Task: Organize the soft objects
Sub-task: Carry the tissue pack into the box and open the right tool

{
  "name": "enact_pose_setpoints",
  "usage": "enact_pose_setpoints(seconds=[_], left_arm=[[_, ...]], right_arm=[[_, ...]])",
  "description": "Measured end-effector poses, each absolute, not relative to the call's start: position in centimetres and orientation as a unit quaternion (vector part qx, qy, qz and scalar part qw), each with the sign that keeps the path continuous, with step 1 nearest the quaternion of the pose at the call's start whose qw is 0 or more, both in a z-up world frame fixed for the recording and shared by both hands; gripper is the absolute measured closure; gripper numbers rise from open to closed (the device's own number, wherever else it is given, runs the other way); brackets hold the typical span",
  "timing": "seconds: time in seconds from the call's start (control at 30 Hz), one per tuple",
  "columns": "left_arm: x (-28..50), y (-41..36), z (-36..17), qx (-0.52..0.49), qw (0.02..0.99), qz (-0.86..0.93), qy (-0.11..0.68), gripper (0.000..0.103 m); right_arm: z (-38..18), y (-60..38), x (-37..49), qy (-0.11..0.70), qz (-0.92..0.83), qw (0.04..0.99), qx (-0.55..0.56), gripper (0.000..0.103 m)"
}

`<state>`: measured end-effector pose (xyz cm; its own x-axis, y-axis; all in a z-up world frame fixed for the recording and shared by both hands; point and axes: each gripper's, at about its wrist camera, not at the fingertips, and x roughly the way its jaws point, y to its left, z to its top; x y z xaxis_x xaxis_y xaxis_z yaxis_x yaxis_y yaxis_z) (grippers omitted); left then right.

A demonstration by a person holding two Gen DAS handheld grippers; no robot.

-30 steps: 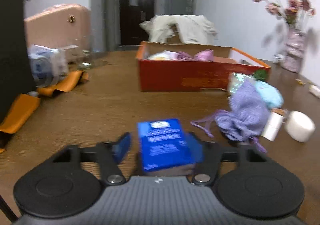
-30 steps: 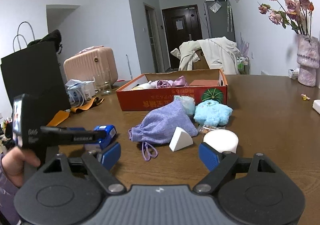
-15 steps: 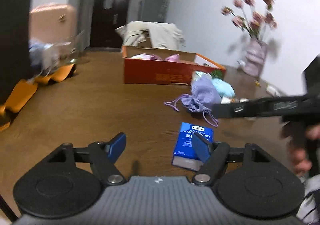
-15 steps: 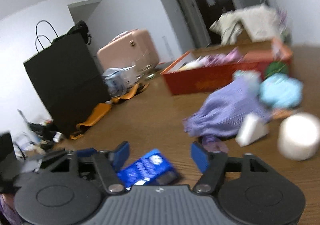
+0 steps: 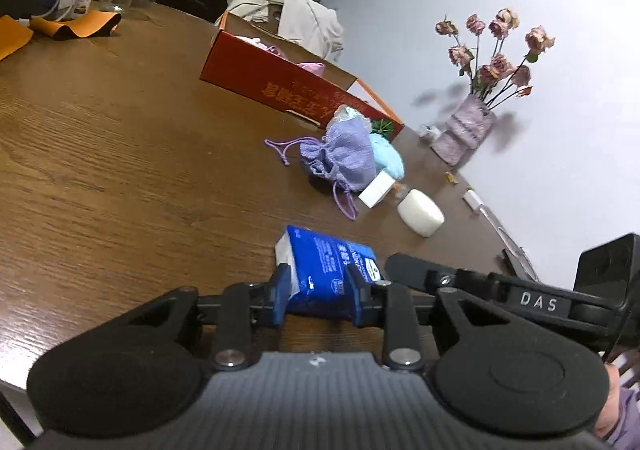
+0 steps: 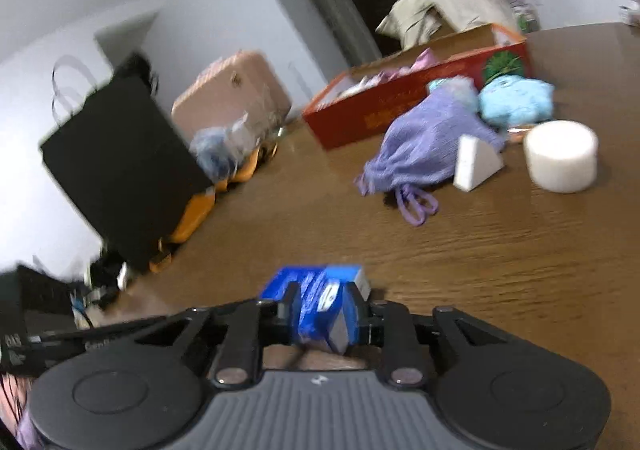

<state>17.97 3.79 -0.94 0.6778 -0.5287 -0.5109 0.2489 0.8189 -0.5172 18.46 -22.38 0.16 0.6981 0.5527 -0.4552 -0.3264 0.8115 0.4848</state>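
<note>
A blue tissue pack (image 5: 324, 266) (image 6: 320, 290) lies just above the brown table's near part. My left gripper (image 5: 318, 300) has its jaws closing, and both blue pads touch the pack's sides. My right gripper (image 6: 323, 314) is closing on the same pack from the other side, pads against it. Further out lie a purple drawstring pouch (image 5: 348, 161) (image 6: 428, 145), a light blue plush (image 5: 388, 157) (image 6: 516, 101), a white wedge sponge (image 5: 376, 189) (image 6: 476, 161) and a white foam cylinder (image 5: 420, 211) (image 6: 560, 155). Behind them stands the red box (image 5: 280, 81) (image 6: 400, 109) holding pink soft items.
A vase of dried roses (image 5: 460, 133) stands at the table's far right by the wall. A black paper bag (image 6: 120, 169), a pink suitcase (image 6: 232, 89), orange cloth (image 5: 76, 27) and glassware crowd the left side. The table edge runs close under both grippers.
The left gripper opened with the pack lying on the table, then narrowed onto it again. The right gripper swung down and left to the pack and narrowed onto it. Both views have rolled.
</note>
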Motion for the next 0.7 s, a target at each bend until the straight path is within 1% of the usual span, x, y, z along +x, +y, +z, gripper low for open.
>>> enact_pose_setpoints(seconds=[0.1,0.3,0.37,0.43,0.5,0.57,0.7], left_arm=[[18.6,3.7,-1.1,-0.200,0.894,-0.203,0.347,0.071],[20.0,3.3,-1.4,-0.215,0.887,-0.203,0.356,0.071],[20.2,3.1,-1.4,-0.216,0.884,-0.202,0.361,0.072],[20.6,2.8,-0.8,-0.212,0.887,-0.199,0.359,0.076],[21.7,2.6,0.6,-0.213,0.890,-0.210,0.343,0.076],[24.1,2.3,3.0,-0.208,0.897,-0.230,0.315,0.076],[33.6,1.1,8.4,-0.224,0.894,-0.263,0.284,0.076]], right_arm=[[-0.2,-22.6,18.9,0.301,0.230,0.904,0.196,0.074],[-1.3,-21.7,20.5,0.320,0.231,0.896,0.203,0.074],[-1.4,-21.6,20.8,0.321,0.233,0.895,0.203,0.080],[-0.8,-21.4,21.0,0.317,0.228,0.901,0.188,0.085],[0.6,-21.7,21.5,0.301,0.226,0.908,0.185,0.085],[3.0,-22.4,23.0,0.270,0.228,0.917,0.183,0.085],[9.0,-24.1,30.0,0.215,0.234,0.935,0.160,0.085]])
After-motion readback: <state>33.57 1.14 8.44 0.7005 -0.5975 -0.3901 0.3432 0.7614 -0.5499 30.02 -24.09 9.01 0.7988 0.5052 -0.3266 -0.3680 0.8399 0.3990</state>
